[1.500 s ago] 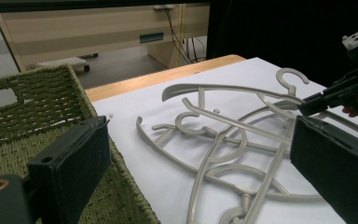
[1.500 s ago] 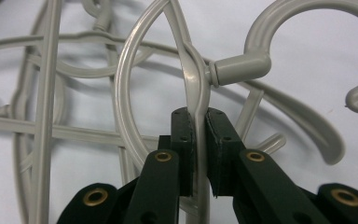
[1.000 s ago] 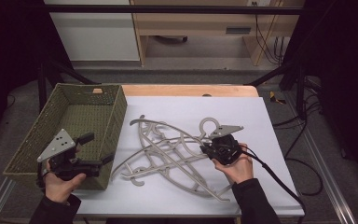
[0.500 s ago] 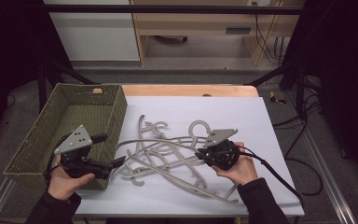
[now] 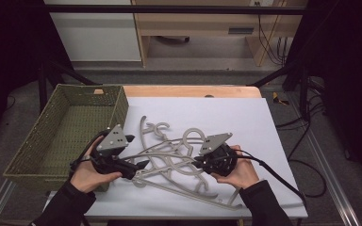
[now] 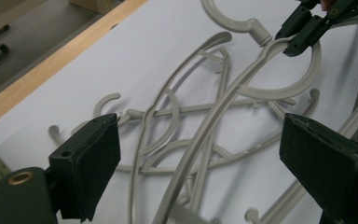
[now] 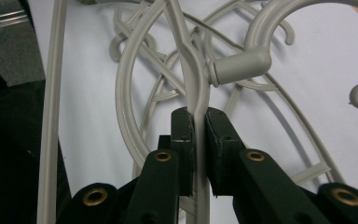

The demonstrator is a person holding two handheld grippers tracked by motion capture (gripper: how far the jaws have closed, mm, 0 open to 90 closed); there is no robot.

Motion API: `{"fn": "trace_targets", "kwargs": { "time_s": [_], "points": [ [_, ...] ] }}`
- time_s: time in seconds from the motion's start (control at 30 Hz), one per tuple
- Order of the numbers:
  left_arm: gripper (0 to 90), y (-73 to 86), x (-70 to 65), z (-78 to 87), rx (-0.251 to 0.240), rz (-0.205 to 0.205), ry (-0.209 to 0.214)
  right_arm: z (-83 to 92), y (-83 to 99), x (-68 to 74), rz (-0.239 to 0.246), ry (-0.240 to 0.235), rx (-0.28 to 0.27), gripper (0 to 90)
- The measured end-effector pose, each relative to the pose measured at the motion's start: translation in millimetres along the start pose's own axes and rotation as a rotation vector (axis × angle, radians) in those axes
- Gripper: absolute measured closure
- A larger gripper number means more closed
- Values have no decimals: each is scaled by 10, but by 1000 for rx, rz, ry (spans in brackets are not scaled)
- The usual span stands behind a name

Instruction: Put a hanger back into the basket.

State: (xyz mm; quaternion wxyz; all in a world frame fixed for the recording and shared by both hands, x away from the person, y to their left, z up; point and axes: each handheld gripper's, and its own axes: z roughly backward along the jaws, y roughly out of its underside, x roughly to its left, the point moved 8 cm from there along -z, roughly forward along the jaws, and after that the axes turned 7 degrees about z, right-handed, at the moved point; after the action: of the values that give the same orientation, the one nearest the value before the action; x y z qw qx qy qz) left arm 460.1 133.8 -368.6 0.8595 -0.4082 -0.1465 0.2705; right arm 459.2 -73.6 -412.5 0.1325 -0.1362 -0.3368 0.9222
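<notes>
We held both claws low over the white worktop (image 5: 245,117), forearms coming in from the near edge. Our right claw (image 7: 195,122) was clamped on the thin arm of a grey hanger (image 7: 193,70) in the tangled heap at mid-worktop. Our left claw (image 6: 200,158) had just been closing but stood wide apart above the heap, gripping nothing, beside the green basket (image 5: 52,136).

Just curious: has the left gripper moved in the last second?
Yes. The left gripper has slid rightward, away from the green basket and toward the tangled hangers, its jaws closing slightly.
</notes>
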Motion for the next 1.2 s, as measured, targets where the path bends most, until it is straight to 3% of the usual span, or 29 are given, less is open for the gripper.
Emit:
{"fn": "trace_targets", "kwargs": {
  "time_s": [0.3, 0.5, 0.73, 0.87, 1.2],
  "points": [
    [207, -80, -226, -248, 60, -102, 49, -63, -21, 95, 29, -45, 12, 827],
    [285, -56, -315, -402, 128, -162, 69, -69, -26, 139, 46, -64, 14, 827],
    [418, -45, -430, -565, 183, -200, 120, -100, -24, 192, 63, -88, 32, 827],
    [486, -34, -463, -644, 215, -243, 114, -107, -37, 204, 64, -90, 31, 827],
    [689, 26, -514, -766, 273, -272, 149, -106, -70, 236, 86, -100, 25, 827]
  ]
}}
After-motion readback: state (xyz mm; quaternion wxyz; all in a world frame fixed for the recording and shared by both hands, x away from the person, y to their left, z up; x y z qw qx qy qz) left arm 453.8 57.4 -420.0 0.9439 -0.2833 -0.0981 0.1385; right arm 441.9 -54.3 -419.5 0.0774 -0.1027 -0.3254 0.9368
